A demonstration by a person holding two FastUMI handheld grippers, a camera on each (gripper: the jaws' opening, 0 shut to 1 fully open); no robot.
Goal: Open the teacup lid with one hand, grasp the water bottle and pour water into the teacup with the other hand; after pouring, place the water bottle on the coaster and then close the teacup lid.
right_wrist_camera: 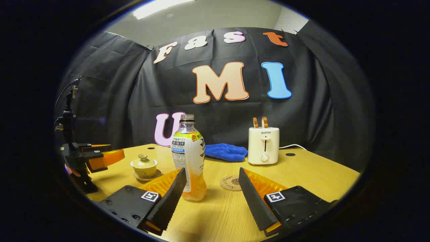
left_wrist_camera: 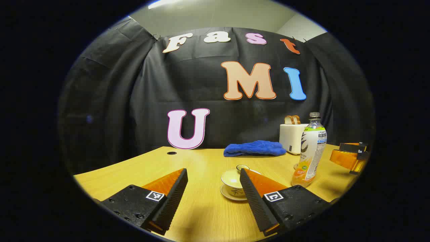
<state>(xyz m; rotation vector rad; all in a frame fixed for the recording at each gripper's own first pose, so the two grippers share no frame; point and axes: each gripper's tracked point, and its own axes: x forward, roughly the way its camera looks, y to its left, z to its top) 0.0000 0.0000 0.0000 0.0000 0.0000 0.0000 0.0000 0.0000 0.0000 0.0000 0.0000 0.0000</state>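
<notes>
Both tools are hovering with fingers spread wide, gripping nothing. The left gripper [left_wrist_camera: 213,186] is facing the lidded teacup [left_wrist_camera: 234,183] sitting on its saucer, just beyond its right finger. The right gripper [right_wrist_camera: 211,185] is facing the water bottle [right_wrist_camera: 190,158], standing upright on the table [right_wrist_camera: 319,174] left of the coaster [right_wrist_camera: 231,183].

You've got a pale yellow-cream teacup [right_wrist_camera: 144,167] with a dark drawn mark, a clear water bottle [right_wrist_camera: 189,158] with white-green label and orange bottom, a tan coaster [right_wrist_camera: 231,183] with dark floral print, a blue towel [right_wrist_camera: 225,152], a cream toaster [right_wrist_camera: 263,145], and a light woodgrain table [right_wrist_camera: 319,174].
</notes>
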